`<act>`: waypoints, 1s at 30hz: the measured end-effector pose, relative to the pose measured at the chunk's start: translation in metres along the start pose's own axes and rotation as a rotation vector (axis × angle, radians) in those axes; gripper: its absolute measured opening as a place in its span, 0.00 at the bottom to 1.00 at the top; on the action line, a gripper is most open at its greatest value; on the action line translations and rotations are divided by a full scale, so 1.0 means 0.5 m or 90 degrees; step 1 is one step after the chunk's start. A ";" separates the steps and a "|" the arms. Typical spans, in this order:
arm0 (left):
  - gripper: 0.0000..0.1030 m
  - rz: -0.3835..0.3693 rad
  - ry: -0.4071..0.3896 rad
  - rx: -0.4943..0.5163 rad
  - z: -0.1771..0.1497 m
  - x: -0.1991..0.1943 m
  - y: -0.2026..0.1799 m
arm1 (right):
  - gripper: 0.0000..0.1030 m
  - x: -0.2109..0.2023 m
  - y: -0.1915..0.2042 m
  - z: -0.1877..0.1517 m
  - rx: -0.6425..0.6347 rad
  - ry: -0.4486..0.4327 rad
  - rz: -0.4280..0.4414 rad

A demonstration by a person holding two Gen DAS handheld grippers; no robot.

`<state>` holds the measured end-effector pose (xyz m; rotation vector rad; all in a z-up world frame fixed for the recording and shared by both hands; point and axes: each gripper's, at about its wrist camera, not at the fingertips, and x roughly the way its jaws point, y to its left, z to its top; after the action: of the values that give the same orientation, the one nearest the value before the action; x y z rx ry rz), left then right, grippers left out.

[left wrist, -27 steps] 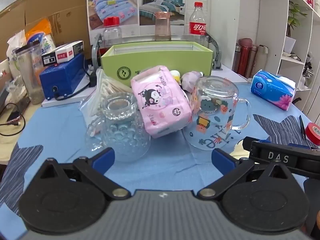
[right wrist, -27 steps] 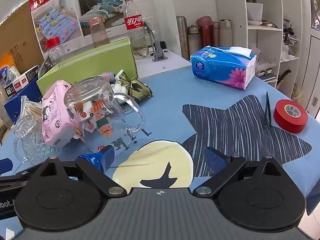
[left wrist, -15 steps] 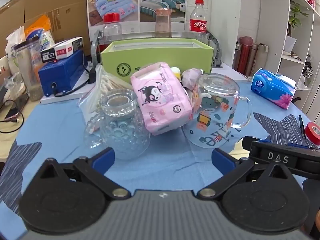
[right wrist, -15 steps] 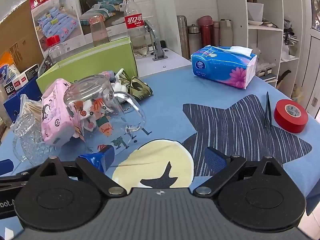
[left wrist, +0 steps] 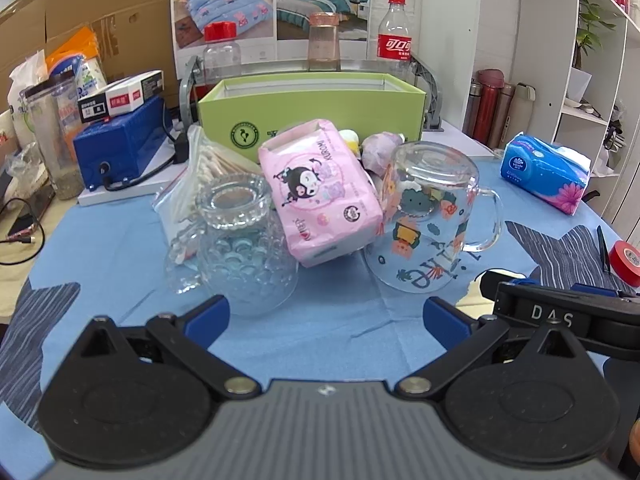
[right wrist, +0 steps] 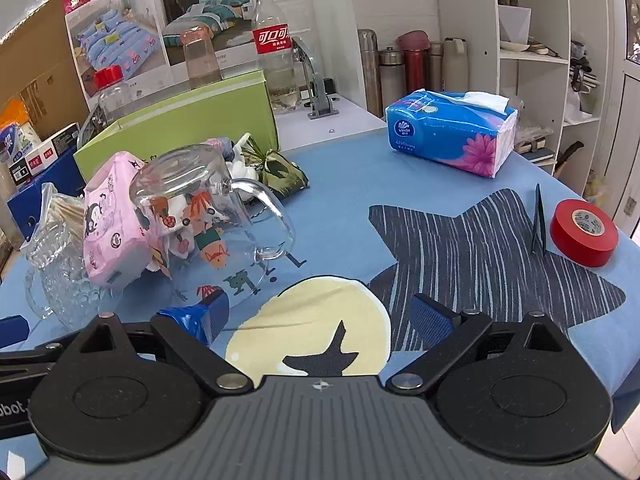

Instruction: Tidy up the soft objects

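A pink tissue pack (left wrist: 320,188) leans between an upturned bumpy glass mug (left wrist: 244,244) and an upturned printed glass mug (left wrist: 428,216); it also shows in the right wrist view (right wrist: 112,220). Small soft toys (left wrist: 380,144) lie behind it, before the open green box (left wrist: 312,108). A green leaf-wrapped soft toy (right wrist: 280,172) lies by the box. A blue tissue pack (right wrist: 452,136) sits far right. My left gripper (left wrist: 326,320) is open and empty, in front of the mugs. My right gripper (right wrist: 320,316) is open and empty over the yellow moon print.
A bag of cotton swabs (left wrist: 200,168) lies behind the bumpy mug. A blue device (left wrist: 120,140) with cartons stands at the left. Bottles (left wrist: 394,48) stand behind the box. Red tape (right wrist: 584,232) and a dark blade (right wrist: 538,220) lie at the right. Shelves stand far right.
The left wrist view has shifted slightly, so the box and mugs sit a little lower in the frame. The right gripper has barely moved. Both stay open.
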<state>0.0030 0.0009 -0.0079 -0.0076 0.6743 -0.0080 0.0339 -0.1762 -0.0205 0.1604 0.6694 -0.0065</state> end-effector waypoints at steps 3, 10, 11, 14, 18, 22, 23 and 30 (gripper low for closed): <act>1.00 -0.003 0.001 0.001 -0.001 0.000 -0.001 | 0.82 0.000 0.001 0.000 -0.002 0.001 0.001; 1.00 -0.006 0.004 -0.001 0.000 0.000 0.001 | 0.82 0.000 0.004 -0.001 -0.006 0.002 0.002; 1.00 -0.006 0.005 -0.001 0.000 0.000 0.002 | 0.82 0.000 0.005 -0.001 -0.006 0.002 0.002; 1.00 -0.008 0.006 -0.003 0.002 0.000 0.004 | 0.82 0.000 0.005 -0.001 -0.006 0.001 0.002; 1.00 -0.006 0.008 -0.003 0.002 0.001 0.004 | 0.82 0.002 0.008 -0.002 -0.008 0.002 0.001; 1.00 -0.008 0.010 -0.004 0.004 0.003 0.006 | 0.82 0.003 0.008 -0.002 -0.009 0.004 0.001; 1.00 -0.007 0.011 -0.004 0.004 0.003 0.006 | 0.82 0.003 0.008 -0.002 -0.010 0.004 0.001; 1.00 -0.007 0.013 -0.003 0.004 0.005 0.008 | 0.82 0.004 0.009 -0.002 -0.010 0.005 0.001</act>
<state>0.0060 0.0048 -0.0079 -0.0161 0.6943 -0.0166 0.0349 -0.1717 -0.0219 0.1454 0.6776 0.0004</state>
